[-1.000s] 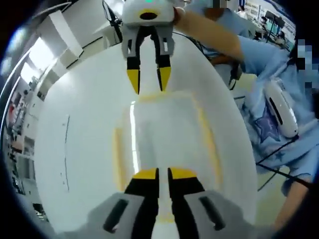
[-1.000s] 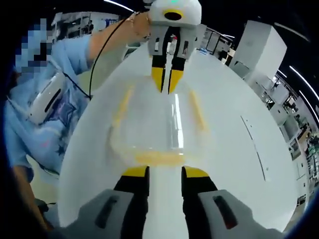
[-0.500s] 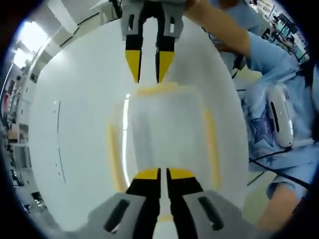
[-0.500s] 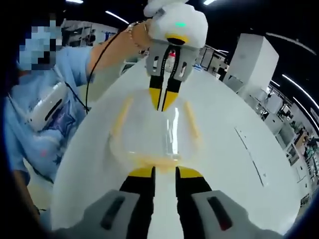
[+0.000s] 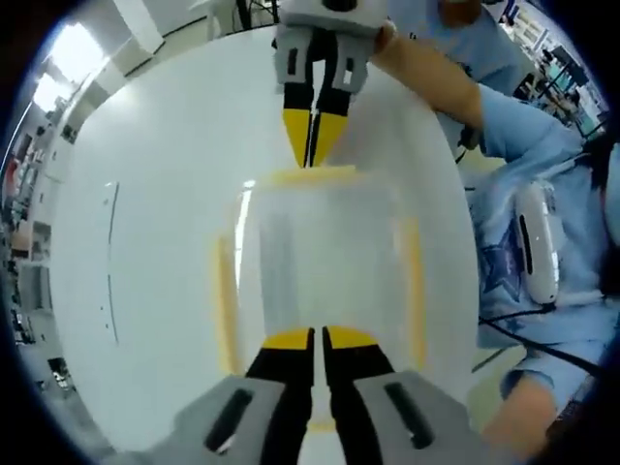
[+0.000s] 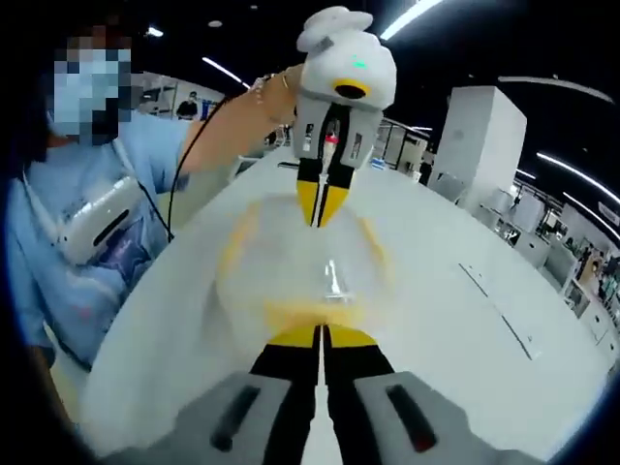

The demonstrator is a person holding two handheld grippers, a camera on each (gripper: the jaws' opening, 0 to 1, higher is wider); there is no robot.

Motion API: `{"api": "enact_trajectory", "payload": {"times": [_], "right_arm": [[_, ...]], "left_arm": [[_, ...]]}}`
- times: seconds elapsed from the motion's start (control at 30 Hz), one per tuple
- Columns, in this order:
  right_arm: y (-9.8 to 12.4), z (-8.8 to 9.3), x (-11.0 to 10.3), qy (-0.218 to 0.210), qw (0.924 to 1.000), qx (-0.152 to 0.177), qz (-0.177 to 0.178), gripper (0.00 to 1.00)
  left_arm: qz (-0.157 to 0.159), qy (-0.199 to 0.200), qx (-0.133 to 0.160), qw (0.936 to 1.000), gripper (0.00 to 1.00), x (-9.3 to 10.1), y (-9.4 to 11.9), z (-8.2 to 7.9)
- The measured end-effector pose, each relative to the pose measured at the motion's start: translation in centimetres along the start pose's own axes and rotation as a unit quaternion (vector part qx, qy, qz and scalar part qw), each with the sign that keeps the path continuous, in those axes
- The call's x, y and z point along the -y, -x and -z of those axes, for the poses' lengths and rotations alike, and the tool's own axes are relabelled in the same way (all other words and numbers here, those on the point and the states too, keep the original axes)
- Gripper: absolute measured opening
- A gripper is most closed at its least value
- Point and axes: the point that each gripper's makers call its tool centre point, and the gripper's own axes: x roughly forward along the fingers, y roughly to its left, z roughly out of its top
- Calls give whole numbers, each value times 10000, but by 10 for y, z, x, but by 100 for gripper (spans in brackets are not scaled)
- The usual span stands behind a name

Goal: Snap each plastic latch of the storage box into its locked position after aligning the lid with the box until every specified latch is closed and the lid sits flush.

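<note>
1. A big white table (image 5: 145, 291) holds the things. Its top is smooth and shiny.
2. In the right gripper view the same table (image 6: 455, 339) looks white too, and it goes far back into the room.
3. A clear storage box (image 5: 315, 262) sits right on the table, near the middle.
4. The box has a clear lid and yellow latches along its sides and ends.
5. In the right gripper view the storage box (image 6: 310, 276) looks blurry, but its yellow edges still show.
6. A thin dark line (image 5: 111, 262) is marked on the table top, well apart from the box.
</note>
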Motion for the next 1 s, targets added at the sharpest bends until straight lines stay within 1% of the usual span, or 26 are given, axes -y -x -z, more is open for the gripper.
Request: {"api": "enact_trajectory", "payload": {"times": [0.13,0.2,0.3,0.33,0.37,0.4,0.47,0.6,0.63,0.73,0.83,1.0], "right_arm": [[1,1,0,-105,9995,297,40,0],[2,1,0,-233,9988,426,21,0],[2,1,-3,-185,9985,504,52,0],[2,2,-4,-191,9984,523,56,0],[2,2,-3,-207,9982,564,63,0],[2,2,-4,-241,9978,606,62,0],[3,2,-5,-256,9973,681,81,0],[-1,7,-12,-267,9978,611,38,0],[-2,10,-16,-267,9983,513,-37,0],[-1,9,-18,-259,9982,548,-3,0],[-2,8,-19,-244,9982,543,12,0],[-2,8,-22,-200,9984,532,53,0]], "left_arm": [[-89,-70,-107,9999,2,1,-1,-2],[-116,-127,-149,9997,2,1,-1,-2],[-108,-234,-125,9996,2,2,-1,-3],[-58,-224,-84,9997,2,4,-2,-4],[-174,-283,-230,9992,2,0,-3,2],[-104,-268,-161,9995,2,3,-6,-2],[-116,-293,-151,9994,2,4,-8,-3],[-111,-326,-219,9992,2,7,-12,-3],[-106,-321,-229,9992,2,8,-12,-3],[-86,-300,-234,9992,1,10,-12,-4],[-52,-209,-201,9996,1,11,-11,-4],[-21,-134,-38,9999,1,15,-10,-3]]}}
